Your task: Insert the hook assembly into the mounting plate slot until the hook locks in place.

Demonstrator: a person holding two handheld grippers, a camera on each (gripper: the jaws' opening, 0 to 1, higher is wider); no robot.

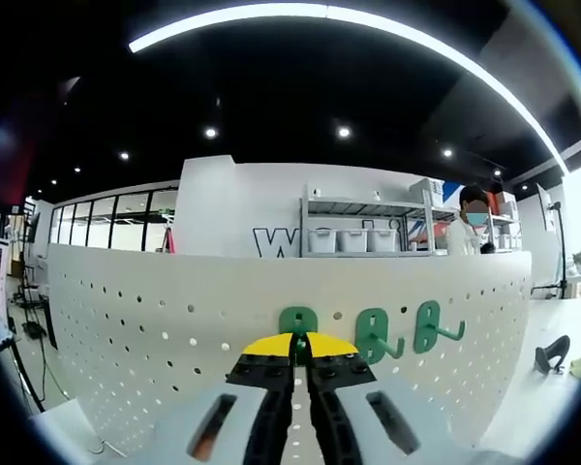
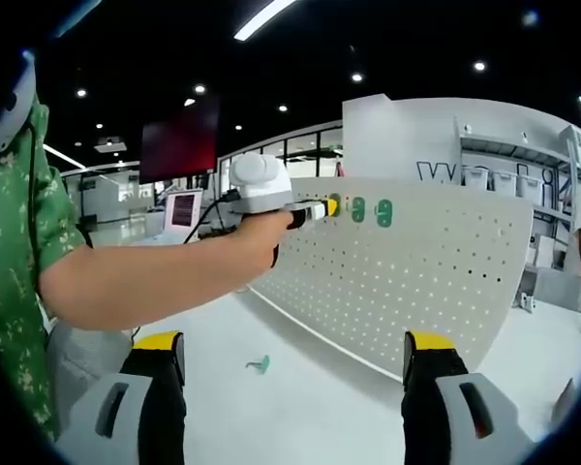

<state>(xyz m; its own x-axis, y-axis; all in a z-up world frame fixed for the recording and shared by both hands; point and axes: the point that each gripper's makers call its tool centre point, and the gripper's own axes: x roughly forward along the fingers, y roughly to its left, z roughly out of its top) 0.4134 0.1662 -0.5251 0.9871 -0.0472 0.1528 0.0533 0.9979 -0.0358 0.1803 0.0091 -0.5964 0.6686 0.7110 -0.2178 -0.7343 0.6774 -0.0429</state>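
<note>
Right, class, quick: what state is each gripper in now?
Left gripper: fingers shut at a green hook on the pegboard; grip unclear.
Right gripper: open, holding nothing.

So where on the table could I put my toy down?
The white table is bare between the right gripper and the pegboard, apart from one green hook lying loose. It is crowded high on the pegboard, where the left gripper meets the mounted hooks.

Dark ceiling [image 1: 271,77] with a curved light strip [image 1: 368,24] — white wall [image 1: 271,194], metal shelving [image 1: 368,228], glass partitions [image 1: 107,223].
</note>
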